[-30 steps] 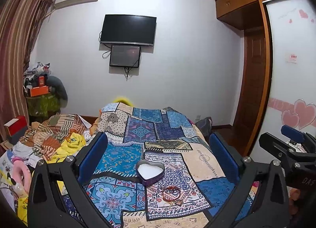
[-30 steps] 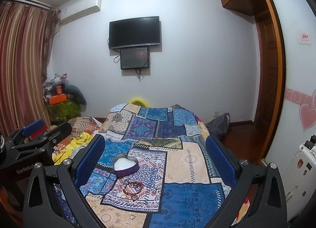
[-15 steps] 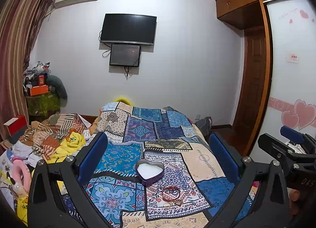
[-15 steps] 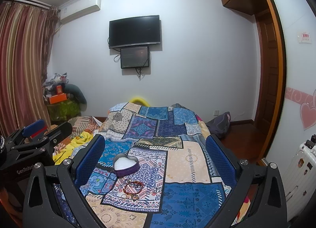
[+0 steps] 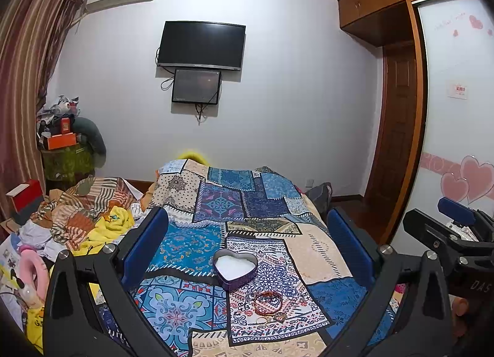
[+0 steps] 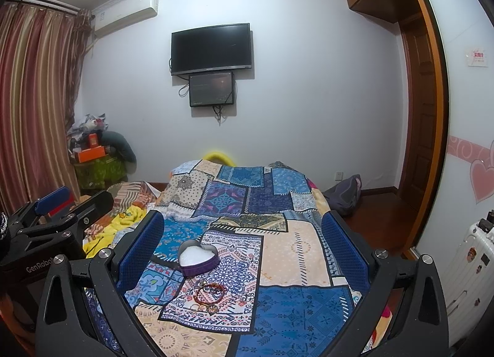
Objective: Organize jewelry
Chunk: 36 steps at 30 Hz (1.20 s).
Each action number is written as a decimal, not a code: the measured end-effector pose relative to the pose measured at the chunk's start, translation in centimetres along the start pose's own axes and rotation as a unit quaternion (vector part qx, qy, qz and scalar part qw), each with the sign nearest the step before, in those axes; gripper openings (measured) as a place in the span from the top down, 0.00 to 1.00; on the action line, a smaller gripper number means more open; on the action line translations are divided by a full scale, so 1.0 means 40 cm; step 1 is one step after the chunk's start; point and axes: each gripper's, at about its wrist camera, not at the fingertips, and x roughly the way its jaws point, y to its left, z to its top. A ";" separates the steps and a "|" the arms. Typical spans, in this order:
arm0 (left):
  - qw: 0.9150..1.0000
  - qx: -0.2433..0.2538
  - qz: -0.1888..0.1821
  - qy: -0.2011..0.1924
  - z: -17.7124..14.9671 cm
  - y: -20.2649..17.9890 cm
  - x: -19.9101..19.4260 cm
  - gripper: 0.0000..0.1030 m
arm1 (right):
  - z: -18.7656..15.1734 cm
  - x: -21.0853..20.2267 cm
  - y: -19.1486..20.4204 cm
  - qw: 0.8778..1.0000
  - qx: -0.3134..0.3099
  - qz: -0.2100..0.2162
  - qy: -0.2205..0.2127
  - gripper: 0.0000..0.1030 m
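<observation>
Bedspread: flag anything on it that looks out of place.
The bracelets and smaller pieces lie loose in a little heap on the bedspread, just in front of the open heart-shaped box, not inside it. The box holds only its white lining. Nothing looks spilled or damaged.

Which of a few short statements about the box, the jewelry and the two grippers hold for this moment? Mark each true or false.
1. The heart-shaped box stands open on the bed cover. True.
2. The bracelets lie inside the box. False: they lie on the bed cover, apart from the box, on the side nearer the cameras.
3. The left gripper is open and holds nothing. True.
4. The right gripper is shut on a bracelet. False: its jaws stand wide apart and hold nothing.
5. The television on the wall is showing a picture. False: its screen is dark.
</observation>
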 end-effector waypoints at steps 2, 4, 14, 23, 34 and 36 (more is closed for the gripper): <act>1.000 0.001 0.001 0.000 0.000 0.000 0.000 0.00 | -0.001 -0.001 0.000 1.000 0.000 0.000 0.000 0.02; 1.000 0.000 0.000 0.000 0.003 0.002 0.000 0.00 | -0.002 0.000 0.001 1.000 0.001 0.000 0.000 0.02; 1.000 0.000 0.000 0.004 0.001 0.004 0.007 0.00 | -0.007 0.002 0.003 1.000 0.002 0.000 0.003 0.02; 1.000 0.002 0.007 0.029 -0.017 0.010 0.072 0.00 | -0.022 0.046 -0.013 1.000 0.009 -0.004 0.026 0.02; 0.990 0.000 0.026 0.141 -0.138 0.059 0.264 0.00 | -0.114 0.209 -0.075 0.991 0.024 -0.028 0.132 0.02; 0.986 -0.002 0.028 0.164 -0.169 0.068 0.299 0.00 | -0.133 0.232 -0.087 0.988 0.024 -0.033 0.152 0.02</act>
